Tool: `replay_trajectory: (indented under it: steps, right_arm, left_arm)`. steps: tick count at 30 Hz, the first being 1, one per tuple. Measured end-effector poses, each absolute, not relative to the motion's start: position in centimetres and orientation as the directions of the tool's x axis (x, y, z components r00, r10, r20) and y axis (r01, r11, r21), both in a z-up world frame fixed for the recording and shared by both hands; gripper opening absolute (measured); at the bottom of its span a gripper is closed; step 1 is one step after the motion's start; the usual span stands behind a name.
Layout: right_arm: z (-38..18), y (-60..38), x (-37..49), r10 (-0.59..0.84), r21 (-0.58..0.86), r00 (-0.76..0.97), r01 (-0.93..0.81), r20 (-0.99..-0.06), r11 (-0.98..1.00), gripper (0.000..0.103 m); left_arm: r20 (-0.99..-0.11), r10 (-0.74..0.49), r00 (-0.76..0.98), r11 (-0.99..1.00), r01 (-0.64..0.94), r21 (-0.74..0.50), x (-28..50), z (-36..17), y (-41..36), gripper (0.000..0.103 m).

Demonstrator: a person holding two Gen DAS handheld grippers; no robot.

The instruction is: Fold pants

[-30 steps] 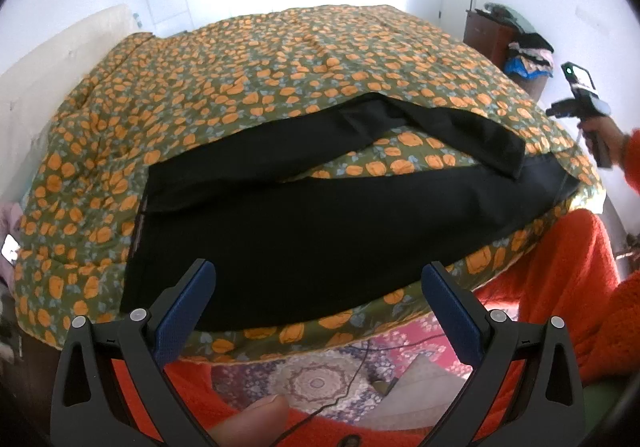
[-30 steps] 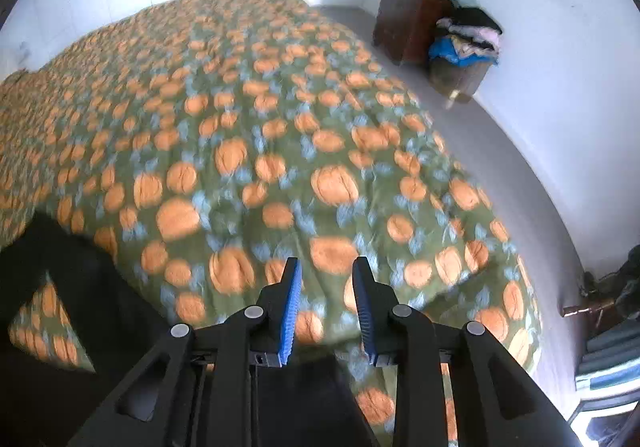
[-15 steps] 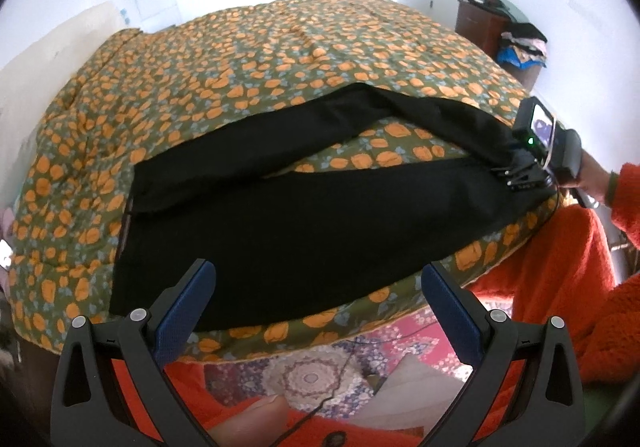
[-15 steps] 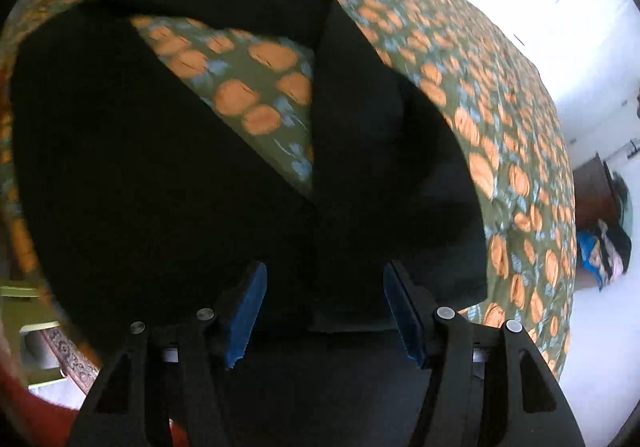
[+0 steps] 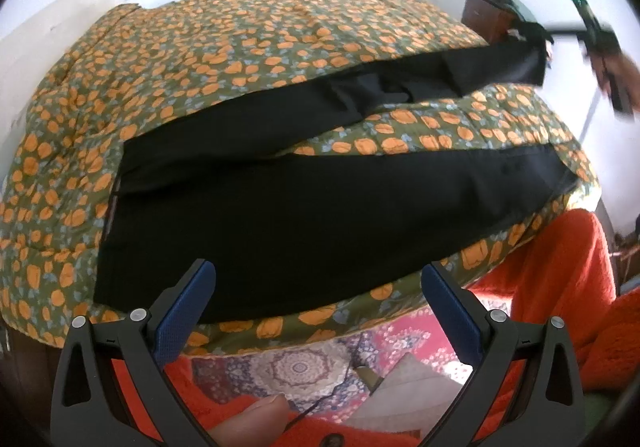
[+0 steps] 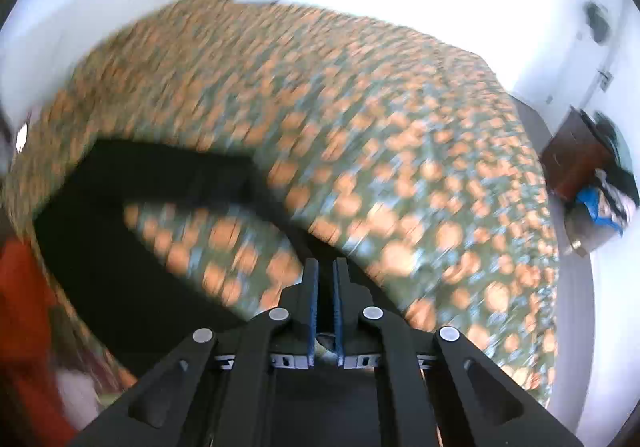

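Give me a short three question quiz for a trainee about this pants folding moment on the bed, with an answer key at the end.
1. True or false: the left gripper has its jaws closed on the black pants.
2. Multiple choice: which part of the pants is raised off the pumpkin-print bedspread? A) the waistband end, B) the far leg's cuff end, C) the near leg.
3. Fill in: the right gripper is shut on the ____ of the far leg.

Key
1. False: its jaws stand wide with no cloth between them.
2. B: it is lifted by the right gripper, while the near leg lies flat.
3. Cuff end.
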State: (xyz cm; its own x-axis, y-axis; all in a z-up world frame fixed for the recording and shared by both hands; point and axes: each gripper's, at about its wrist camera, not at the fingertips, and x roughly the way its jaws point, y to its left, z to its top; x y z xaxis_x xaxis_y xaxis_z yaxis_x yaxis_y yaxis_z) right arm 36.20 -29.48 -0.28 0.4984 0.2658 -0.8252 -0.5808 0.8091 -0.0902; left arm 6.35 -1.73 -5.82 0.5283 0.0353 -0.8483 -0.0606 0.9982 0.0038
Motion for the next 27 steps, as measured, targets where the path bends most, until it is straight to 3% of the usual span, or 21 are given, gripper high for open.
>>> replay_trajectory:
  steps: [1, 5, 7, 9, 10, 11, 12, 13, 14, 20, 27]
  right_arm:
    - [1.1, -30.1, 38.4, 0.257, -0.086, 0.513, -0.553, -0.819, 0.829, 0.0]
    - [3.1, -32.6, 47.0, 0.104, -0.199, 0.62, -0.4, -0.777, 0.895, 0.0]
    - [1.8, -35.9, 52.7, 0.033, -0.171, 0.617, -0.268, -0.786, 0.948, 0.0]
    - [-0.1, -38.5, 55.4, -0.011, -0.141, 0.601, -0.171, -0.799, 0.975, 0.007]
    - [-1.6, -40.1, 56.0, -0.018, -0.109, 0.594, -0.118, -0.804, 0.987, 0.02]
    - [-2.5, -41.0, 55.9, 0.012, -0.066, 0.587, -0.112, -0.81, 0.992, 0.043]
    - [-3.9, -42.1, 55.3, 0.092, 0.026, 0.574, -0.121, -0.813, 0.992, 0.056]
    - [-5.1, -42.6, 54.4, 0.164, 0.097, 0.564, -0.147, -0.809, 0.984, 0.078]
    - [-6.2, -42.8, 53.5, 0.222, 0.147, 0.547, -0.178, -0.808, 0.973, 0.084]
    - [-11.7, -43.6, 51.9, 0.305, 0.248, 0.455, -0.181, -0.837, 0.952, 0.084]
    - [-18.2, -41.9, 58.5, 0.265, 0.248, 0.404, -0.096, -0.875, 0.964, 0.08]
  left_arm:
    - [-0.849, 0.038, 0.528, 0.998, -0.06, 0.008, 6.5, -5.8, -1.8, 0.103]
    - [-0.853, 0.052, 0.52, 0.997, -0.077, 0.014, 6.9, -5.8, -1.7, 0.103]
    - [-0.857, 0.058, 0.511, 0.996, -0.087, 0.016, 7.2, -5.9, -1.6, 0.103]
    - [-0.857, 0.07, 0.51, 0.995, -0.092, 0.026, 7.4, -5.8, -1.5, 0.103]
    - [-0.856, 0.076, 0.511, 0.995, -0.096, 0.031, 7.4, -5.8, -1.5, 0.103]
    - [-0.858, 0.078, 0.508, 0.995, -0.098, 0.032, 7.6, -6.0, -1.4, 0.103]
    - [-0.86, 0.077, 0.504, 0.995, -0.098, 0.031, 7.7, -6.1, -1.4, 0.103]
    - [-0.869, 0.071, 0.49, 0.995, -0.098, 0.026, 8.2, -6.5, -1.4, 0.103]
    - [-0.875, 0.065, 0.48, 0.995, -0.095, 0.022, 8.4, -6.8, -1.4, 0.103]
    - [-0.891, 0.02, 0.455, 0.999, -0.032, 0.006, 10.6, -7.5, -3.8, 0.103]
    - [-0.89, 0.076, 0.451, 0.997, -0.023, 0.074, 11.4, -7.3, -4.8, 0.103]
